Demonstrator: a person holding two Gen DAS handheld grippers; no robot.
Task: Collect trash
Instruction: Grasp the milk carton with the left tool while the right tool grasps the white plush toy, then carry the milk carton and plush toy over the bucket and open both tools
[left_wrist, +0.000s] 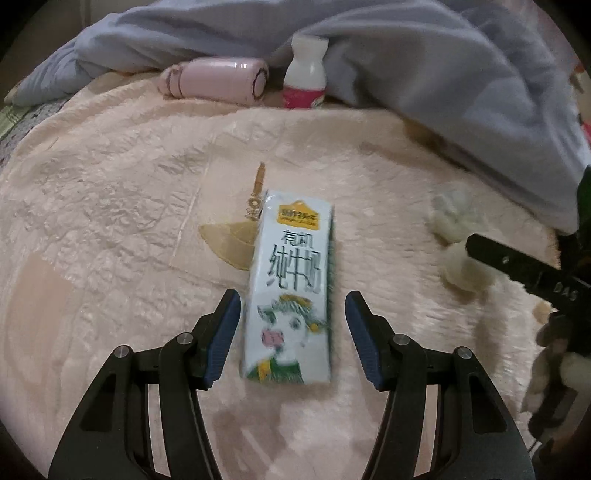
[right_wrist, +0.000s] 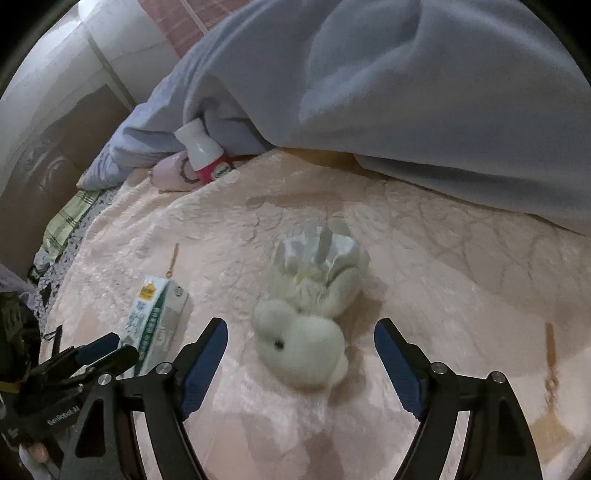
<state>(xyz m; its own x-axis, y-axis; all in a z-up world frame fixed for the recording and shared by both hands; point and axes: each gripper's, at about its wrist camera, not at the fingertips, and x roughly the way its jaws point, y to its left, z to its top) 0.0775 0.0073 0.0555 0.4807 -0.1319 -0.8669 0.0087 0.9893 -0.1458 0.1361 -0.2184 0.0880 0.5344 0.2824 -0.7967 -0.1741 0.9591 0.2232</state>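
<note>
Pink quilted bedspread (left_wrist: 110, 206), grey blanket (left_wrist: 424, 74) behind; milk carton (left_wrist: 291, 291) flat between left gripper's (left_wrist: 293, 338) parted, untouching jaws; right gripper (right_wrist: 301, 363) agape around white plush toy (right_wrist: 301, 345), crumpled tissue (right_wrist: 325, 254) beyond.

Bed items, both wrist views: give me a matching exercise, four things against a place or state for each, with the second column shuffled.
Things:
1. milk carton
2. white plush toy
3. small white bottle
4. pink tumbler

Places or states:
A. lying on its side beside the bottle, by the blue blanket
B. lying flat between the open fingers of the left hand-held gripper
C. upright at the blue blanket's edge
D. between the open fingers of the right hand-held gripper

Pairs: 1-B, 2-D, 3-C, 4-A
</note>
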